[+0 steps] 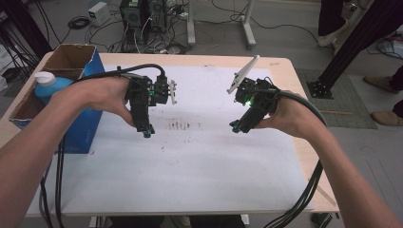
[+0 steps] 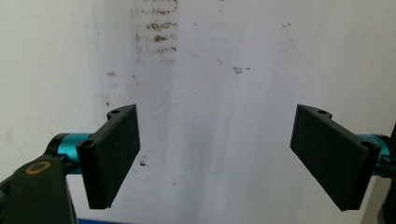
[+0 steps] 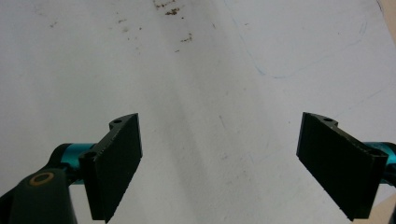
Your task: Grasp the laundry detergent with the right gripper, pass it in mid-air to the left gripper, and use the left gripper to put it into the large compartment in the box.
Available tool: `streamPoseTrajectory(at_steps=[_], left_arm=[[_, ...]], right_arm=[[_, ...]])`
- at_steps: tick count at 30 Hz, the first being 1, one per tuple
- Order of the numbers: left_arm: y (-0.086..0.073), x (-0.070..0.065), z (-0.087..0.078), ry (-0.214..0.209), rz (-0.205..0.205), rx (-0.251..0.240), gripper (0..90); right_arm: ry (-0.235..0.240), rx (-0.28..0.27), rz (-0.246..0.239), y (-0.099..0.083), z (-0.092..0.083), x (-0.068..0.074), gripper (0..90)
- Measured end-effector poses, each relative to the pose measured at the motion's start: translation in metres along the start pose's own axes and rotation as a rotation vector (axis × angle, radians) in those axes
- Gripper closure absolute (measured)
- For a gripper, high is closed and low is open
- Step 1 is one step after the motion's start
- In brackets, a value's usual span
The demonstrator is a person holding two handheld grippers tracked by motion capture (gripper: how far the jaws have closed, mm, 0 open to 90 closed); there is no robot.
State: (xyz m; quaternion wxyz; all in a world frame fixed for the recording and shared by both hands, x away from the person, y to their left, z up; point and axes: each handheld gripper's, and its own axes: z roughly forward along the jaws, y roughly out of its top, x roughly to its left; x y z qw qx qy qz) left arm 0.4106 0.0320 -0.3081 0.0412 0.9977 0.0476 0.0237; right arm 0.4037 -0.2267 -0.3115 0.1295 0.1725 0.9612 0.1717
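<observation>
1. High view: two tongs are held above the white sheet (image 1: 199, 156) that covers the desk (image 1: 285, 64), the left tongs (image 1: 148, 131) and the right tongs (image 1: 235, 127) well apart, both pointing down. Nothing is gripped. One brown stain patch (image 1: 182, 125) lies on the sheet between them, and is the thing nearest both. At the desk's left edge stands one open cardboard box (image 1: 71, 54) with blue sides, and one blue bottle (image 1: 47, 85) with a white cap stands inside it.
2. Left gripper view: the left tongs (image 2: 217, 156) are spread wide and empty, above the sheet; the stain (image 2: 156, 25) is seen ahead, apart from the jaws.
3. Right gripper view: the right tongs (image 3: 219, 163) are likewise wide and empty, with stain specks (image 3: 175, 11) farther ahead.
4. Judged step: a start or pause, with nothing reached for. A next move would likely call for the left tongs to be carried towards the bottle in the box.
</observation>
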Motion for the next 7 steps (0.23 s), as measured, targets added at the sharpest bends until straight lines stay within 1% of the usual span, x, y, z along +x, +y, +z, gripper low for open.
streamPoseTrajectory(at_steps=[2, 5, 7], left_arm=[[-0.0008, -0.0002, -0.0016, 0.001, 0.001, -0.006, 15.9], [-0.0025, -0.0008, -0.0043, 0.005, -0.011, -0.021, 15.9], [-0.0032, -0.001, -0.0059, 0.004, -0.01, -0.018, 15.9]], right_arm=[[-0.001, 0.003, -0.003, 0.0006, 0.0001, 0.0007, 13.6], [-0.002, 0.002, -0.007, 0.0018, -0.0002, 0.0025, 13.6], [-0.006, -0.003, -0.003, 0.0026, -0.001, 0.0036, 13.6]])
